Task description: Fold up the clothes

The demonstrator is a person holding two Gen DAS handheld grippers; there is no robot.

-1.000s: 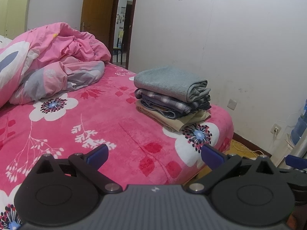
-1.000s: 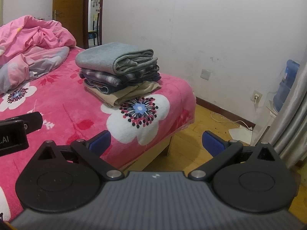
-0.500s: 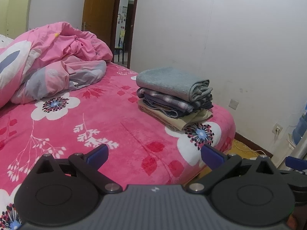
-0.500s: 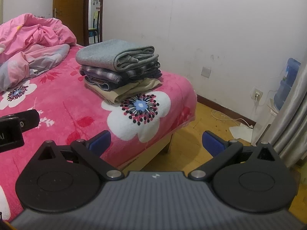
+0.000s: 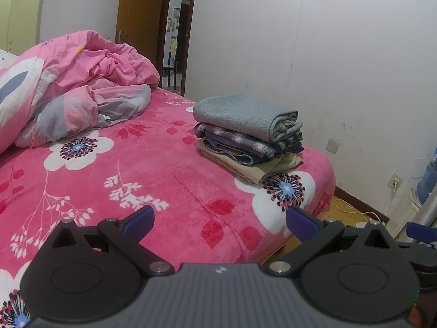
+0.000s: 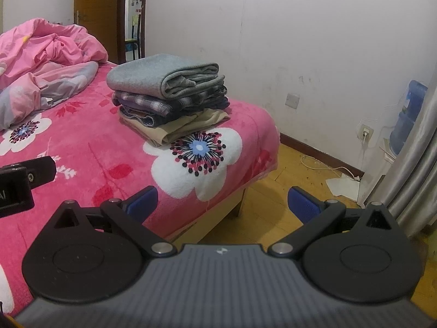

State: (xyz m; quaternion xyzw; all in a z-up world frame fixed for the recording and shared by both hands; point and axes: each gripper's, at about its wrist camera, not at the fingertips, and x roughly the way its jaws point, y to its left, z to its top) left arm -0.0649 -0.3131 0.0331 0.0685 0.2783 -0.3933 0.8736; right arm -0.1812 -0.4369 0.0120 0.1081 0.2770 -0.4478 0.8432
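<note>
A stack of folded clothes (image 5: pixel 248 134) (image 6: pixel 169 98) sits near the foot corner of the bed: a grey garment (image 5: pixel 240 112) on top, plaid and dark pieces under it, a beige one at the bottom. My left gripper (image 5: pixel 218 218) is open and empty, held above the pink flowered blanket (image 5: pixel 136 169), well short of the stack. My right gripper (image 6: pixel 222 203) is also open and empty, over the bed's edge, with the stack ahead and to its left. Part of the left gripper (image 6: pixel 19 183) shows at the left edge of the right wrist view.
A crumpled pink duvet (image 5: pixel 68 90) (image 6: pixel 46 57) lies at the head end of the bed. The white wall (image 5: pixel 327 68) runs close beside the bed. On the wooden floor (image 6: pixel 286 186) lie a cable and paper; a water bottle (image 6: pixel 407 117) and curtain (image 6: pixel 418 169) stand right.
Both views have drifted slightly, so the stack of clothes sits a little further right and lower in frame. Both grippers stay open and empty.
</note>
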